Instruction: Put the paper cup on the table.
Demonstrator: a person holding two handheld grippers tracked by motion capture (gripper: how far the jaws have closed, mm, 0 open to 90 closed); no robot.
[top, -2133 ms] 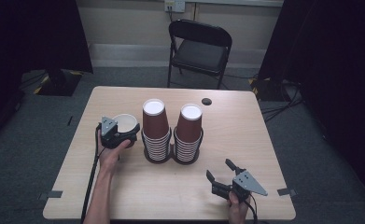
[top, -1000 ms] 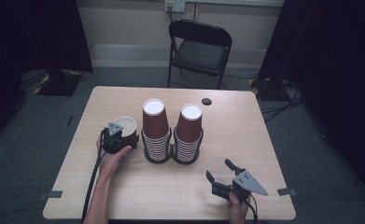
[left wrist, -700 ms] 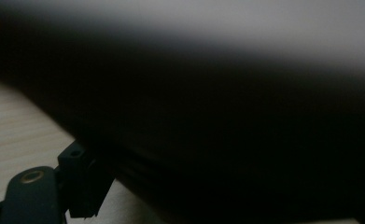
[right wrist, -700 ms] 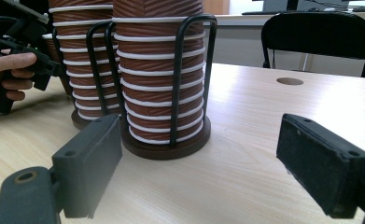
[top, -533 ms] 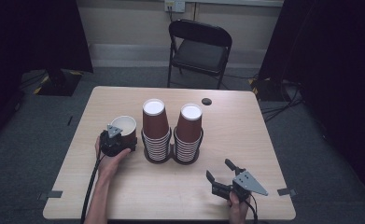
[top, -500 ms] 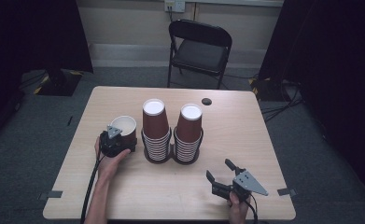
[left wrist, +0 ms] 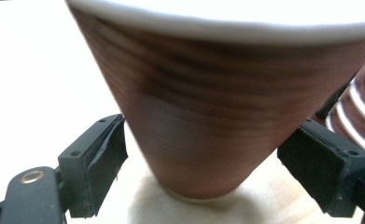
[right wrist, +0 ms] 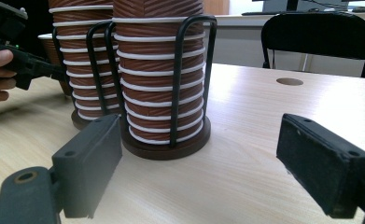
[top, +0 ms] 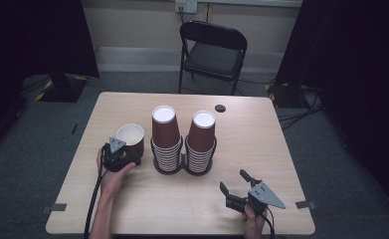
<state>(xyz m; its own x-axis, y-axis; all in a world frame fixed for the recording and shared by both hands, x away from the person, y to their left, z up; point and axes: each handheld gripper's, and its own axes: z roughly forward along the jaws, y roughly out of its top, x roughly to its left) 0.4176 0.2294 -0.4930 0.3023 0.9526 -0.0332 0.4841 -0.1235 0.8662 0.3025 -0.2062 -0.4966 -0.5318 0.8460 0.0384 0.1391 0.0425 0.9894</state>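
Single brown cup (top: 131,138) upright on table (top: 281,149), left of two cup stacks (top: 183,144) in wire holder; we see left gripper (left wrist: 203,172) straddling cup near base, left pad touching wall, right pad with slight gap; firm clamp we cannot tell; right gripper (top: 236,183) near front edge, jaws wide apart, nothing between; chair (top: 214,50) beyond table.

The cup (left wrist: 217,102) appears blurred and its rim is cut off at the top edge (left gripper view); pad contact cannot be determined.
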